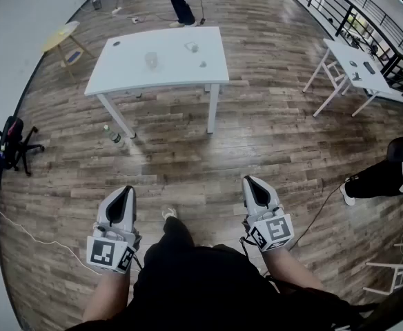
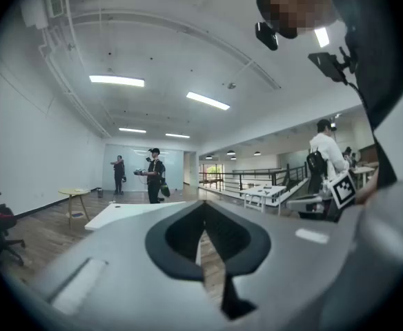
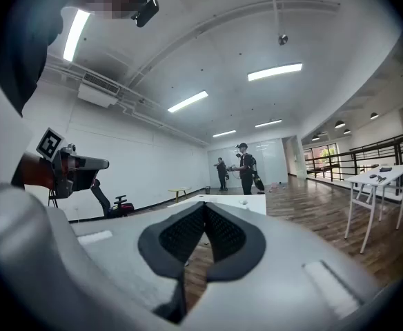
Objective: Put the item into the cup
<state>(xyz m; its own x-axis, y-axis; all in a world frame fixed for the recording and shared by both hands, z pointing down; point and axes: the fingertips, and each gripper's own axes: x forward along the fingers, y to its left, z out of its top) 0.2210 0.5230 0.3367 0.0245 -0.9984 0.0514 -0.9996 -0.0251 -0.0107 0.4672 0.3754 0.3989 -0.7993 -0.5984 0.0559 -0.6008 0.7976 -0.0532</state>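
Standing well back from the white desk (image 1: 129,71), both tools held level over the wood floor. Left tool (image 1: 123,192) closed to a tight seam, gripping nothing. Right tool (image 1: 254,181) likewise pressed fully together, empty. Far off on the desk: a clear cup (image 1: 151,61), then apart from it a pale bit (image 1: 192,47) and a smaller bit (image 1: 203,64), too tiny to name as the item or otherwise. In the left gripper view and right gripper view, desk mostly masked by grey tool bodies, cup not discernible. Forearms cut off at the head view's lower edge.
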